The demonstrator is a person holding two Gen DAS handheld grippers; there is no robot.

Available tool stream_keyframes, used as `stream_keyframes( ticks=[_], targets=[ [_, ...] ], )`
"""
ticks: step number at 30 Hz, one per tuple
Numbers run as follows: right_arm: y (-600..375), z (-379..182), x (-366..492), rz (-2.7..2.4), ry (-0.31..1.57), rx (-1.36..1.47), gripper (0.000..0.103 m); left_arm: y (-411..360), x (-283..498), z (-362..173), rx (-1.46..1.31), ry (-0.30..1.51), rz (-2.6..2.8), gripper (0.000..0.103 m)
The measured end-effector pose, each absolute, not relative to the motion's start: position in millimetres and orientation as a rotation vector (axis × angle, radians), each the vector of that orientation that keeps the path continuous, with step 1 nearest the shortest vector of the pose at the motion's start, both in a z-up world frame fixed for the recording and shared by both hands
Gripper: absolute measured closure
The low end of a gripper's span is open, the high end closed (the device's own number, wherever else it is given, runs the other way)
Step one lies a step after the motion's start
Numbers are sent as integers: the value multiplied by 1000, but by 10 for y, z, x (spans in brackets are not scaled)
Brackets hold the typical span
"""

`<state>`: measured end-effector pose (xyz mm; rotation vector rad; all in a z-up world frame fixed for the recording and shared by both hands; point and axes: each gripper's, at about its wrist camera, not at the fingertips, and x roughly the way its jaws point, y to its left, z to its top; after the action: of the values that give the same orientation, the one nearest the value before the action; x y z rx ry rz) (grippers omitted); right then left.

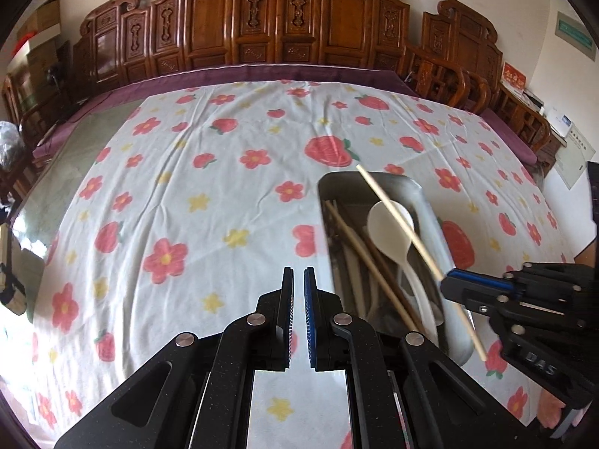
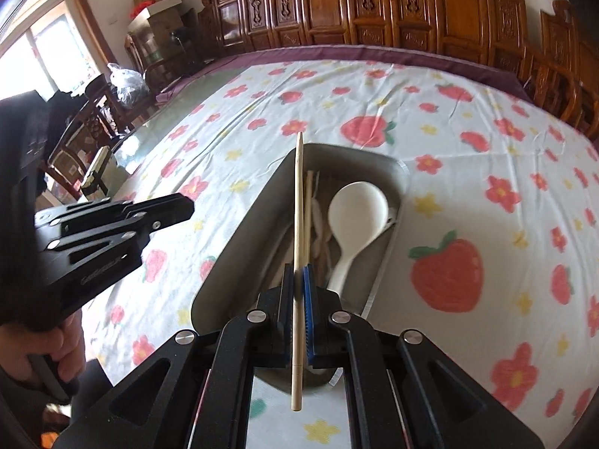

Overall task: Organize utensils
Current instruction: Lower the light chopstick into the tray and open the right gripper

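Note:
A metal tray (image 1: 430,205) (image 2: 243,224) lies on the flowered cloth and holds a white spoon (image 1: 389,224) (image 2: 355,209), chopsticks (image 1: 367,258) and other pale utensils. My right gripper (image 2: 298,275) (image 1: 447,280) is shut on a light wooden chopstick (image 2: 298,205) (image 1: 397,220) and holds it above the tray, pointing along the tray's length. My left gripper (image 1: 298,275) (image 2: 187,205) hovers over the cloth left of the tray, its jaws nearly together with a narrow gap and nothing between them.
The flowered tablecloth (image 1: 209,172) covers a large table with a purple border (image 1: 262,73). Carved wooden chairs (image 1: 284,11) line the far edge. Boxes and a bag (image 2: 127,78) stand at the left. A hand (image 2: 56,348) holds the left gripper's handle.

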<state>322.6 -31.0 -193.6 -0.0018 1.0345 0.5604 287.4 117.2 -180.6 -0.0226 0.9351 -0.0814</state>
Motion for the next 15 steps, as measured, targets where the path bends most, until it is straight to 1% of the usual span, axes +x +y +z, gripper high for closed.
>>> stream_keyframes(
  ticks=[11, 15],
  targets=[
    [-141, -2152, 3408, 511, 1087, 97, 97, 1294, 2829, -1794, -20, 928, -71, 98],
    [-87, -2162, 3389, 526, 1078, 90, 94, 1315, 2821, -1789, -20, 926, -71, 98]
  ],
)
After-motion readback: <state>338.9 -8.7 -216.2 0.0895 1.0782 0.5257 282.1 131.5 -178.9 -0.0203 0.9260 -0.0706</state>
